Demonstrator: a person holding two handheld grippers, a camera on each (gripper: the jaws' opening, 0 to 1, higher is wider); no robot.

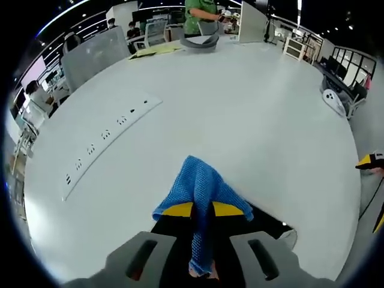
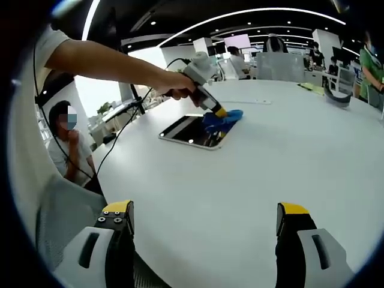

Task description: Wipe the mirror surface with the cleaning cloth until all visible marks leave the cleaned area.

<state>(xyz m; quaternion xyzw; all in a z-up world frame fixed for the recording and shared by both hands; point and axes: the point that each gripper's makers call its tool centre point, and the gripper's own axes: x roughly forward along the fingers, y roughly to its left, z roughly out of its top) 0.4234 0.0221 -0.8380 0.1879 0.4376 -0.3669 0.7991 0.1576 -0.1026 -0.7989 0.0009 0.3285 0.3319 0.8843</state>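
One wide white table (image 2: 288,174) in open-plan office, mirror (image 2: 191,131) flat on it

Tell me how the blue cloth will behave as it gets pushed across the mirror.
The blue cloth, pinched in the left gripper, drapes and folds, so probably floppy and prone to bunching. Its knitted look suggests it grips rather than slips. The mirror lies flat, likely staying put.

Bright, even light falls from ceiling strips (image 2: 252,15) far ahead. Fisheye bending curves the table (image 1: 240,108). Background soft.
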